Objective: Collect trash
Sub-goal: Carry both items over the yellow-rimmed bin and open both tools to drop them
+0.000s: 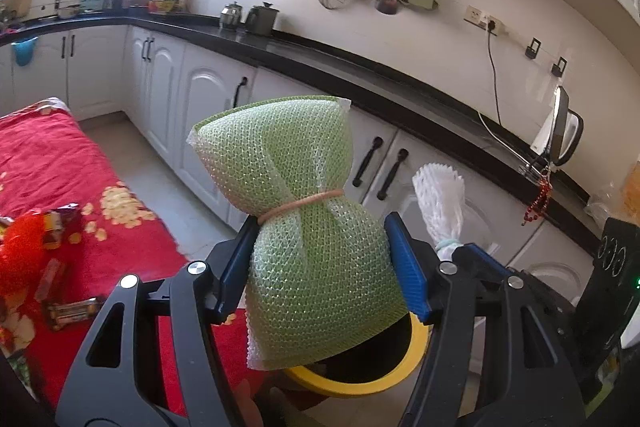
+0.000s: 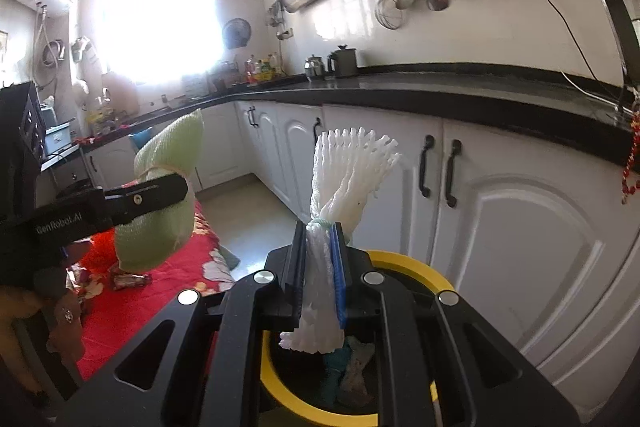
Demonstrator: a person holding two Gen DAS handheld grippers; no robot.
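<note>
Bin (image 2: 416,269) mouth open right under my two loads, some trash already inside. My left gripper (image 1: 324,267) and right gripper (image 2: 320,267) crowd side by side over it. Red-covered table (image 1: 48,155) hems the left; cabinets (image 2: 520,227) close beyond; floor between is clear

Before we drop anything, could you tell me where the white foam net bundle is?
The white foam net bundle is clamped upright in the right gripper, above the yellow-rimmed bin.

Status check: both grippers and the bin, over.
Left gripper shut on green foam-net bundle. Right gripper shut on white foam-net sleeve. Both above yellow-rimmed black bin. Nothing blocking.
</note>
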